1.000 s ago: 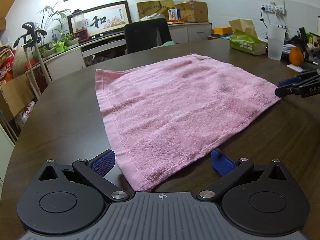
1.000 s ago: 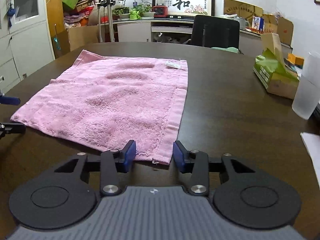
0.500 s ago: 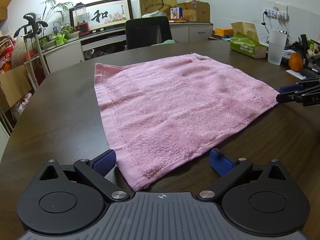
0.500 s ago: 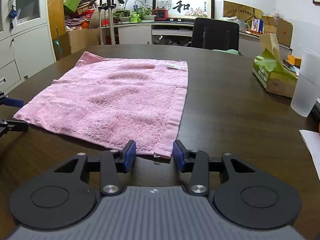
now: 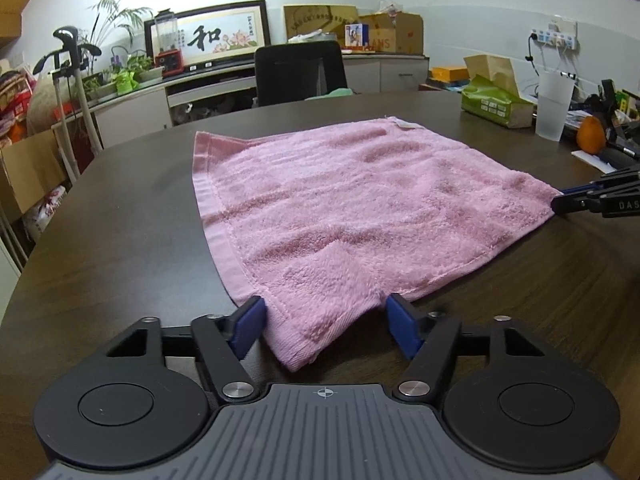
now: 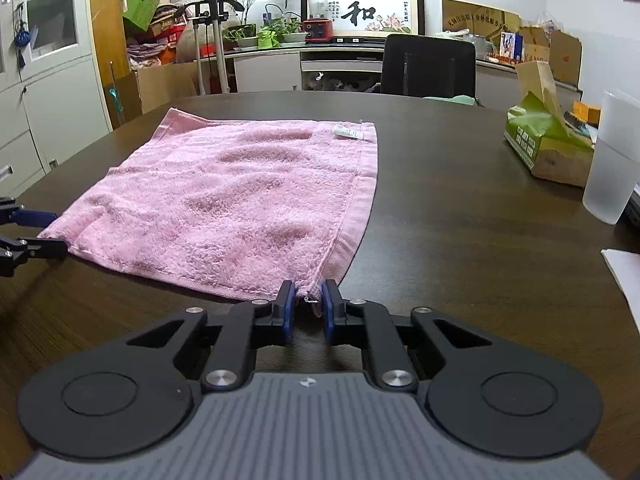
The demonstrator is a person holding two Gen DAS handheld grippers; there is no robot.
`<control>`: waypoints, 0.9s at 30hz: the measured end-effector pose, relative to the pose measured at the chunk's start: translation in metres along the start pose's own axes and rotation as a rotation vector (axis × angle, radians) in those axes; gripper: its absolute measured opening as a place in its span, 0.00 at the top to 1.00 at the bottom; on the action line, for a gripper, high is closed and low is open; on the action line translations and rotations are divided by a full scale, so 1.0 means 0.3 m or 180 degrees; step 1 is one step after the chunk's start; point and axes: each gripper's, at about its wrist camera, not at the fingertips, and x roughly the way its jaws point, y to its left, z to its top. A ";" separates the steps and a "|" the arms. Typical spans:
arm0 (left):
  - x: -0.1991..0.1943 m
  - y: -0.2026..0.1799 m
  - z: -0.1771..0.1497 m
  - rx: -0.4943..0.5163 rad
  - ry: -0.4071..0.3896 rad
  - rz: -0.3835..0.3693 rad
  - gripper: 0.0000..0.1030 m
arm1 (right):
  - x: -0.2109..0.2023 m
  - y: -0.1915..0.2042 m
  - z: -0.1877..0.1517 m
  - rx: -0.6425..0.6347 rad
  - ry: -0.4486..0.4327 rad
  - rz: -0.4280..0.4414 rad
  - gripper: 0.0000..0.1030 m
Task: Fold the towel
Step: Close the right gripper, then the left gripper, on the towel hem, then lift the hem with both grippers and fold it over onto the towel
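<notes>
Dark wood-grain table (image 5: 120,264) filling most of both views, curved along its far edge; spread flat across its middle, pink terry towel (image 5: 360,208), lightly rippled, hemmed bands down two sides, small white label (image 6: 349,132) at one far corner; beyond the table's far edge, black office chair (image 6: 430,66); off to the towel's right, well apart from it, green tissue box (image 6: 544,140) with a frosted plastic cup (image 6: 612,168) just beside it, and an orange (image 5: 591,136) near the cup in the left wrist view; nearest to each camera, a near corner of the towel apiece; left gripper (image 5: 326,320) with jaws closing, standing fairly wide, blue pads (image 5: 250,326) flanking the near left corner, which bunches up into a raised fold between them, left pad touching the hem, right pad at the cloth's edge, firm pressing not clear; right gripper (image 6: 306,304) with jaws closing to a narrow gap, near right corner pinched up between its blue pads (image 6: 286,310), a loose thread hanging at the tip
</notes>
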 end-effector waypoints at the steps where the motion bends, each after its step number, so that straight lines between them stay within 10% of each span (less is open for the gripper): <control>1: 0.000 -0.003 0.000 0.0017 -0.0006 0.0008 0.44 | 0.000 0.000 0.000 0.0005 0.0000 0.0004 0.85; 15: -0.002 -0.030 -0.006 0.0231 -0.0013 0.0396 0.92 | -0.001 0.011 0.001 -0.0039 0.0004 -0.0012 0.81; 20: -0.001 -0.026 -0.001 0.0205 -0.0043 0.0411 0.93 | 0.009 0.016 0.003 -0.0083 0.0033 -0.0028 0.38; 27: -0.009 -0.013 -0.002 0.0082 -0.0088 0.0414 0.93 | 0.005 0.018 0.001 0.0019 -0.0010 -0.0112 0.85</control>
